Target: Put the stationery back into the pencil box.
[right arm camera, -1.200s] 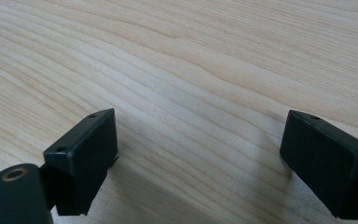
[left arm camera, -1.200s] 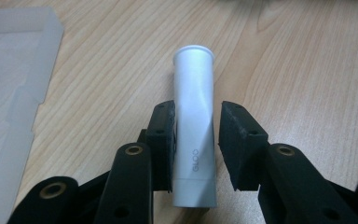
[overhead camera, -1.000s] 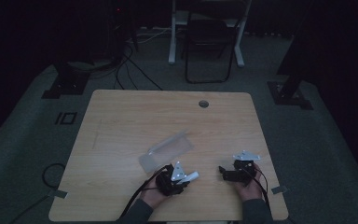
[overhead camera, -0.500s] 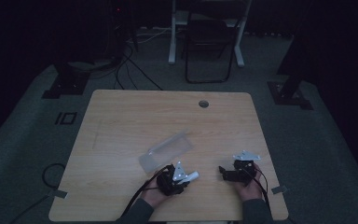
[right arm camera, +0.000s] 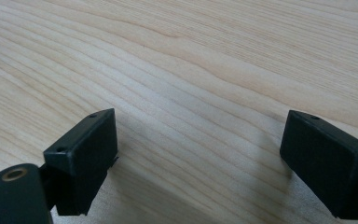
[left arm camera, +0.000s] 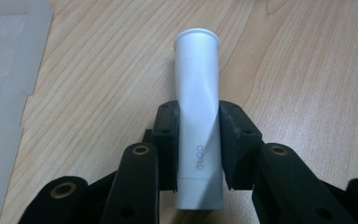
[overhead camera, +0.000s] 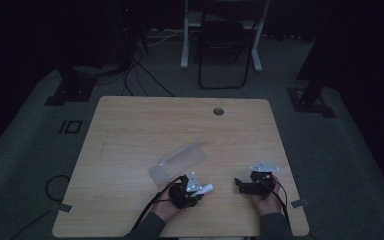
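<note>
Dim room all round, with the light wood desk (overhead camera: 130, 150) being the one lit patch; behind it sit a folding chair (overhead camera: 223, 50), some frame legs and cables on a dark carpet. Desk has a cable hole (overhead camera: 218, 111) near the far edge and is mostly bare.

So what's changed over the last second? Honestly, almost nothing. Both hands sit in the same spots at the near edge, and the clear plastic case (overhead camera: 177, 161) hasn't budged either. I read that as a pause with the grab already made, not a move under way.

The left gripper (left arm camera: 199, 135) has its fingers (left arm camera: 166, 140) clenched on a white tube (left arm camera: 198, 116), gripping it round the lower-middle of its body. The flared open end points away from the gripper's camera, the tube has "GLOO" printed on it, so probably a glue stick or its cap. In the high view the tube (overhead camera: 206, 189) sticks out to the right of that hand, just off the near corner of the case.

The right gripper (right arm camera: 205, 163) is spread wide with nothing between its fingers, hovering low over bare wood, well apart from the tube.

My guess is the free one comes over next to help with the tube.
</note>
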